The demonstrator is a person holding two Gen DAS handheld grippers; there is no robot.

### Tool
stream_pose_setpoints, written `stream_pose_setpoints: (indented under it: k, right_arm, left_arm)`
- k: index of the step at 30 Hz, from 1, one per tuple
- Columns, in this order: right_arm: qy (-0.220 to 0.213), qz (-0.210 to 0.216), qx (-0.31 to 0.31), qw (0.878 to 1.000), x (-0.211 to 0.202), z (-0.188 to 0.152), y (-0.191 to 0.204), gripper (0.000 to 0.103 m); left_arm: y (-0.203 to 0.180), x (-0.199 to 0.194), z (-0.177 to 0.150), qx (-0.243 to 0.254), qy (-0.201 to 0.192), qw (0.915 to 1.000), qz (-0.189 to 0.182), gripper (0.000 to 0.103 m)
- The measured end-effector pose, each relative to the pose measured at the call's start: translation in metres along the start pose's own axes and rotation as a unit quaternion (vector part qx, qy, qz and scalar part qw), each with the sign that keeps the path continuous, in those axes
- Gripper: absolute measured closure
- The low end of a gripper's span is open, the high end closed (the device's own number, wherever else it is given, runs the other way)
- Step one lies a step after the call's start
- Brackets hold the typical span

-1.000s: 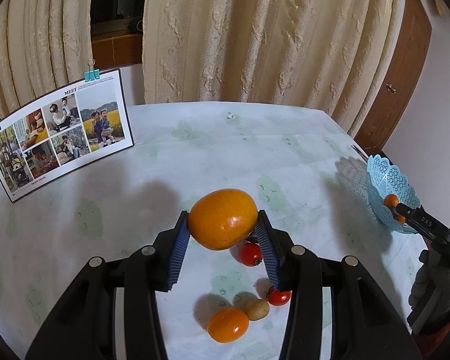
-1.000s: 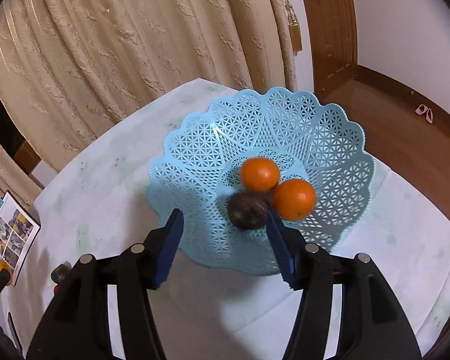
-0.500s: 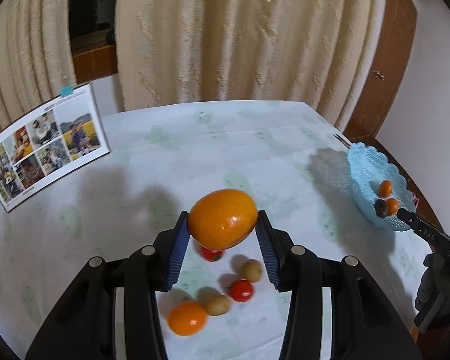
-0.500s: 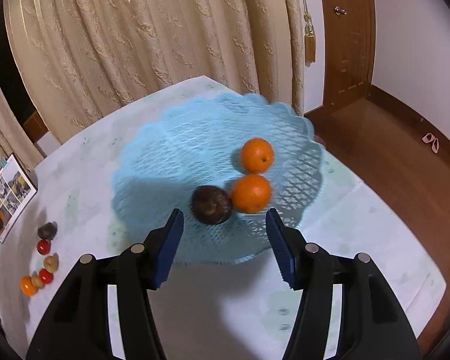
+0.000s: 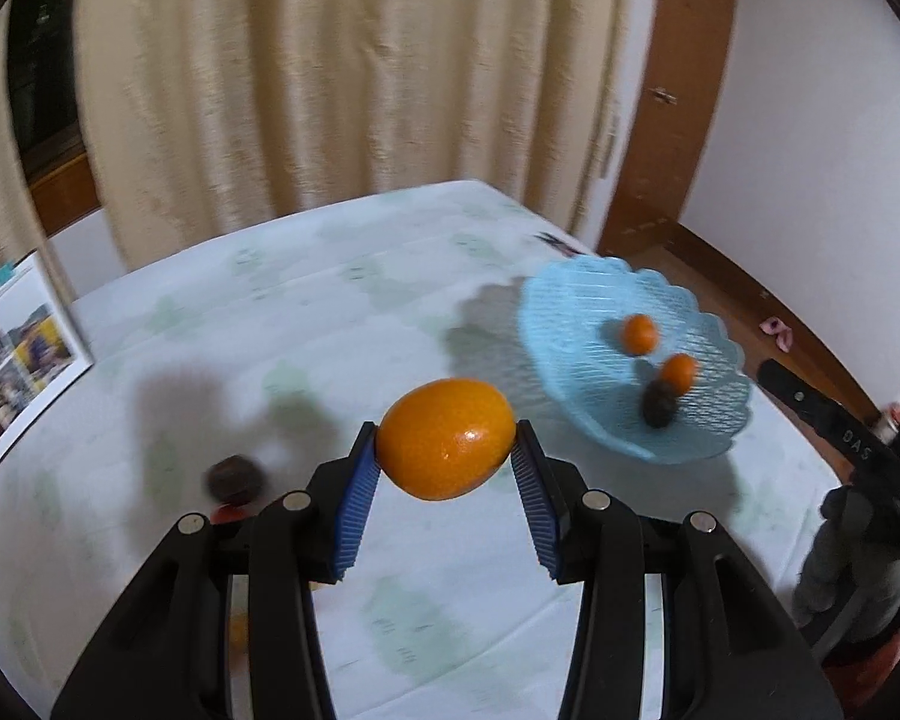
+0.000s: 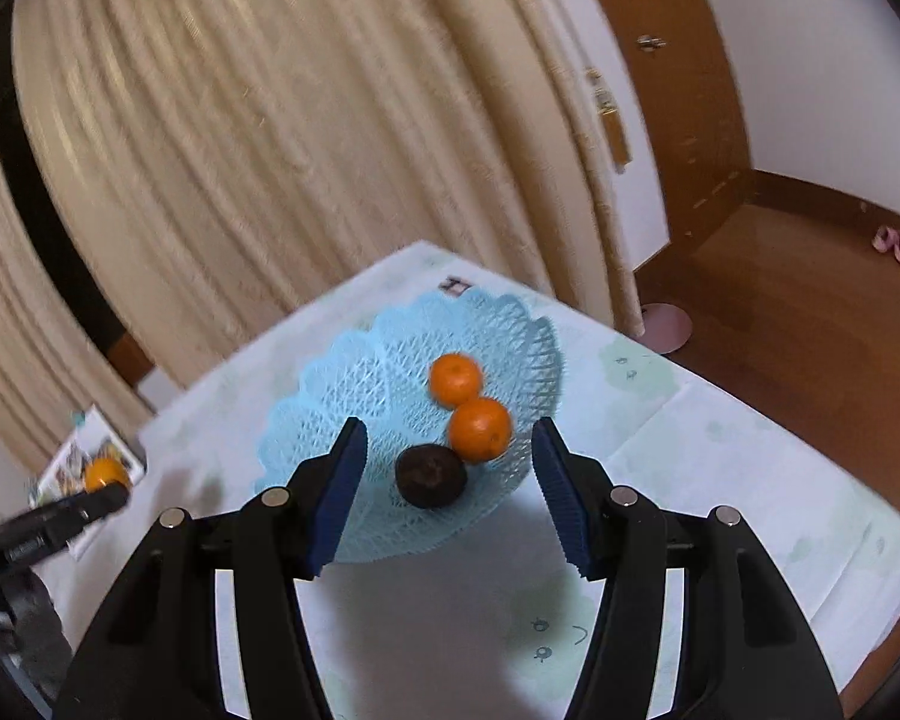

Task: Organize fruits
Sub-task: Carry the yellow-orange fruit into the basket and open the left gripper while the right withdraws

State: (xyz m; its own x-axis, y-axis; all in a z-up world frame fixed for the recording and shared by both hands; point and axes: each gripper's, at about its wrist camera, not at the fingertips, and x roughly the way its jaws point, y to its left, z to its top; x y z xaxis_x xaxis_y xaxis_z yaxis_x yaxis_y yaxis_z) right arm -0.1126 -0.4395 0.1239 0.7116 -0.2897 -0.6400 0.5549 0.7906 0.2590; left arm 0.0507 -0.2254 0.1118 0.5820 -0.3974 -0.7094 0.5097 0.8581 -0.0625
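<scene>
My left gripper [image 5: 447, 459] is shut on a large orange [image 5: 446, 438] and holds it in the air above the table, left of the light blue lattice basket [image 5: 576, 312]. The basket holds two small oranges [image 5: 639, 333] and a dark round fruit [image 5: 658, 407]. In the right wrist view my right gripper [image 6: 450, 456] is open and empty, above the near rim of the basket [image 6: 342, 372], with the dark fruit [image 6: 431, 474] and the oranges [image 6: 480, 427] between its fingers in the picture. The held orange shows there at far left [image 6: 105, 474].
A dark fruit [image 5: 234, 476] and a red one lie on the tablecloth at left, partly hidden by my left gripper. A photo calendar [image 5: 12, 354] stands at far left. Curtains hang behind the table. The table's right edge drops to a wooden floor [image 6: 810, 324].
My left gripper has carried the large orange rightward, so the basket is now closer and the loose fruits have slid behind its fingers. My right gripper has pulled back and up from the basket.
</scene>
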Motion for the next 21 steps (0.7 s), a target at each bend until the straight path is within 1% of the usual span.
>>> stream_pose_setpoints:
  k: [2,3,4,8,13,16,17,18,19,21]
  right_arm:
    - [-0.019,-0.018,0.013,1.000,-0.003,-0.004,-0.002,0.044]
    - [-0.027,-0.030,0.024,0.999,-0.004,-0.007,-0.004,0.039]
    - [-0.034,-0.040,0.033,0.998,-0.005,-0.010,-0.006,0.037]
    - [-0.056,-0.076,0.058,0.994,-0.003,-0.023,-0.012,0.037]
    - [-0.082,-0.101,0.050,0.990,-0.006,-0.032,-0.008,0.037]
    - [-0.086,-0.106,0.040,0.990,-0.004,-0.035,-0.002,0.037]
    - [-0.086,-0.107,0.037,0.990,-0.003,-0.035,-0.001,0.037]
    - [-0.086,-0.107,0.037,0.990,-0.002,-0.036,0.000,0.037]
    - [-0.086,-0.108,0.037,0.990,-0.002,-0.036,0.000,0.037]
    - [-0.087,-0.109,0.039,0.990,-0.004,-0.037,-0.001,0.037]
  left_arm:
    - [-0.014,0.008,0.004,0.013,0.003,0.9998,-0.012,0.058]
    - [-0.020,0.011,0.005,0.019,0.004,0.9996,-0.018,0.058]
    - [-0.027,0.016,0.008,0.026,0.007,0.9993,-0.026,0.058]
    - [-0.046,0.032,0.013,0.039,0.019,0.9979,-0.049,0.058]
    - [-0.061,0.051,0.020,0.051,0.029,0.9962,-0.063,0.058]
    - [-0.068,0.057,0.023,0.055,0.031,0.9957,-0.068,0.057]
    - [-0.069,0.059,0.025,0.054,0.030,0.9956,-0.070,0.055]
    - [-0.070,0.058,0.026,0.053,0.026,0.9957,-0.071,0.048]
    - [-0.069,0.058,0.027,0.052,0.022,0.9959,-0.071,0.039]
    - [-0.065,0.053,0.031,0.048,0.009,0.9964,-0.069,0.032]
